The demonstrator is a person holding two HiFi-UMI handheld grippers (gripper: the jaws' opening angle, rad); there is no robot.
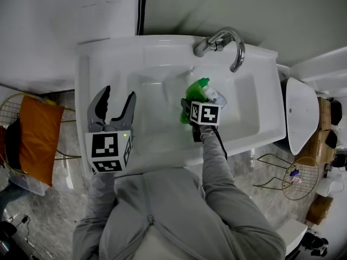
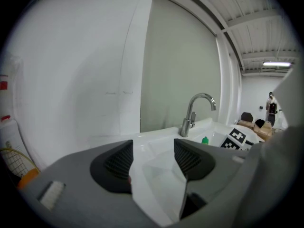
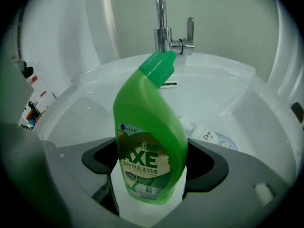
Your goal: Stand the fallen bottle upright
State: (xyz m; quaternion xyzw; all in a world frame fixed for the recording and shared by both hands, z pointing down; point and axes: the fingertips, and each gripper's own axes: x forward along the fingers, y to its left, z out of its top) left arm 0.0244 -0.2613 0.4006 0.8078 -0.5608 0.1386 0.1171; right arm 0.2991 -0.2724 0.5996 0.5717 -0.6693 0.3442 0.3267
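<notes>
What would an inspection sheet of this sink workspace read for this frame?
Surface: white ceramic sink with a curved chrome faucet.
Job's things: green plastic cleaner bottle, cap up, tilted slightly, in the basin.
Clutter: white plastic bottle lying in the basin behind it.
Grippers: right gripper, jaws closed on the green bottle's lower body; left gripper, jaws apart and empty, above the sink's left side.
Cables: black cable or pipe running down the wall.
Surroundings: orange cushion at left; wire basket on the floor at right.
</notes>
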